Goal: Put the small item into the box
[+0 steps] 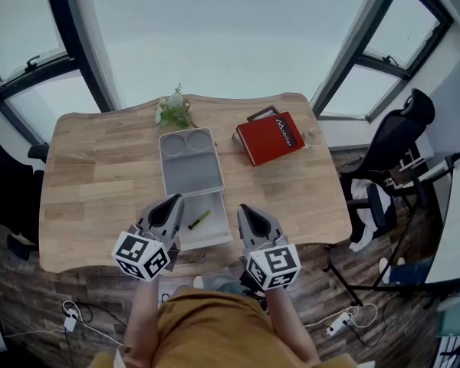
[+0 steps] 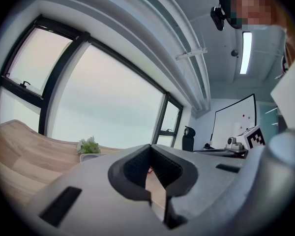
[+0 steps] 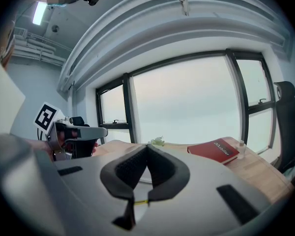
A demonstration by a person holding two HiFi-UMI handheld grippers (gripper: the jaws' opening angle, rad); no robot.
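Observation:
A grey box (image 1: 190, 167) lies open on the wooden table (image 1: 92, 175), its white near half (image 1: 212, 234) at the front edge. A small green stick-like item (image 1: 199, 219) lies inside that near half. My left gripper (image 1: 170, 204) hovers just left of the item, jaws closed to a point with nothing between them. My right gripper (image 1: 246, 213) hangs just right of the box, also shut and empty. In the left gripper view the gripper (image 2: 151, 151) shows its pads meeting. In the right gripper view the gripper (image 3: 147, 149) shows the same, and a sliver of the green item (image 3: 140, 201) shows below the pads.
A red book (image 1: 271, 138) lies right of the box, with a small clear bottle (image 1: 313, 135) beside it. A small potted plant (image 1: 173, 112) stands behind the box. A black office chair (image 1: 391, 148) stands off the table's right side. Cables lie on the floor.

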